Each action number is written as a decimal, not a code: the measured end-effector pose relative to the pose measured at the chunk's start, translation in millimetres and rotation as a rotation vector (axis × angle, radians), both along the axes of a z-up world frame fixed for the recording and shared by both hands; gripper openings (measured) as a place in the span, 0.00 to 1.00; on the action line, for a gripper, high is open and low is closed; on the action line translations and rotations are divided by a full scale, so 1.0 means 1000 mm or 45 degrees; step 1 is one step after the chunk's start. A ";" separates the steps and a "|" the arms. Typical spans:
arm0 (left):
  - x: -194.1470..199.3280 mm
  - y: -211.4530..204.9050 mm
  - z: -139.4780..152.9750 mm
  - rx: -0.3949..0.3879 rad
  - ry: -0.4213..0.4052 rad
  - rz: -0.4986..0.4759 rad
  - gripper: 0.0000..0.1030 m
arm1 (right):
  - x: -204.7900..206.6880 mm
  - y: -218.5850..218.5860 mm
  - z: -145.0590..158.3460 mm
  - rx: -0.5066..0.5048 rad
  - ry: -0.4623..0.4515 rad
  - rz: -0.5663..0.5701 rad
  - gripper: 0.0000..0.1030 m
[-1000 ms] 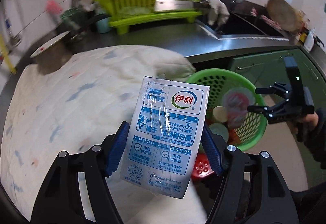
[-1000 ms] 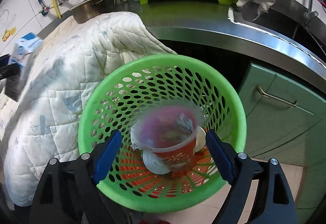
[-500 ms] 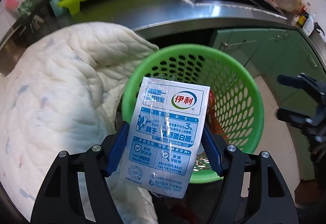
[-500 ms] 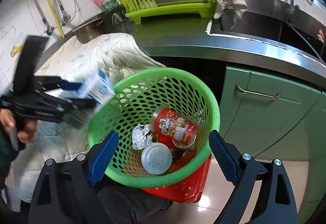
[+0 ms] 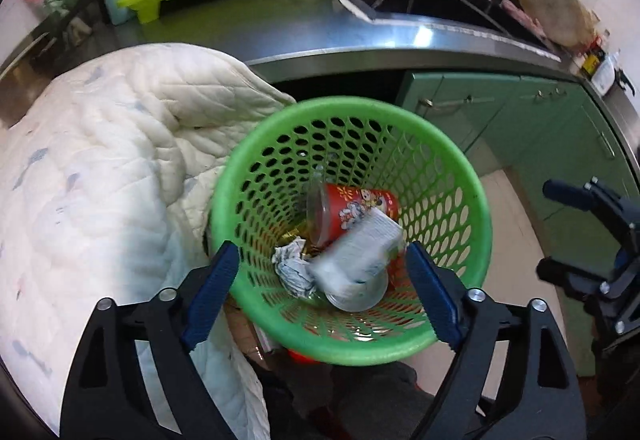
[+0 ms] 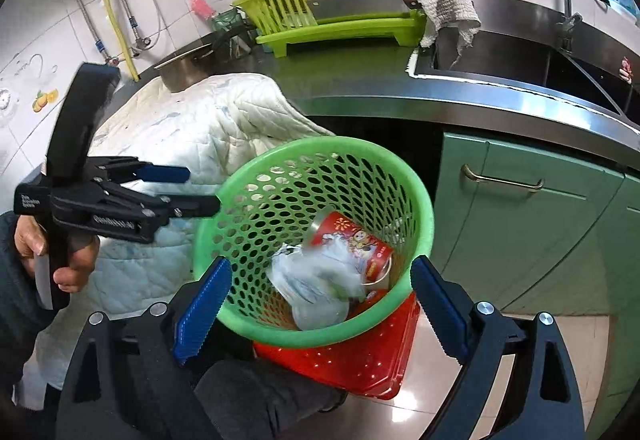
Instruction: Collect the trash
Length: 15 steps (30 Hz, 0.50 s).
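Note:
A green perforated trash basket [image 5: 472, 240] [image 6: 416, 199] stands on the floor beside the counter. Inside lie a blue-and-white milk carton [image 5: 356, 252] [image 6: 320, 276], blurred, a red printed cup [image 5: 356, 205] [image 6: 352, 240], a crumpled foil ball [image 5: 292, 268] and a clear lid [image 5: 356, 298]. My left gripper [image 5: 324, 292] is open and empty just above the basket's near rim; it also shows in the right wrist view [image 6: 196, 189]. My right gripper [image 6: 320, 304] is open and empty at the basket's near side; it also shows in the left wrist view [image 5: 548, 228].
A white quilted cloth [image 5: 100, 167] [image 6: 192, 127] hangs over the counter edge left of the basket. A red perforated stool [image 6: 360, 360] sits under the basket. Green cabinet doors [image 6: 520, 224], a steel counter, sink and lime dish rack [image 6: 340, 7] lie behind.
My left gripper moved over the basket, opened and let go of the milk carton, which now lies inside. My right gripper drew back from the basket.

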State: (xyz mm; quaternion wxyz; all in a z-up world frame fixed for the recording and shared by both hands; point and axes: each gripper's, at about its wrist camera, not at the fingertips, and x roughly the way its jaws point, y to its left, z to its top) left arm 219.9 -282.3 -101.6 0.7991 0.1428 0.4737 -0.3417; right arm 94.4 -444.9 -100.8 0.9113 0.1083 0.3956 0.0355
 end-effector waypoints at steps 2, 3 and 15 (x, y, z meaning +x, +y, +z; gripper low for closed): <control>-0.004 0.010 0.009 -0.006 -0.033 0.029 0.84 | -0.002 0.005 0.002 -0.001 -0.007 0.012 0.85; -0.006 0.015 0.013 -0.012 -0.040 0.042 0.85 | -0.003 0.008 0.004 -0.002 -0.012 0.024 0.86; -0.043 0.102 0.062 -0.028 -0.210 0.314 0.94 | -0.011 0.048 0.024 -0.034 -0.065 0.112 0.87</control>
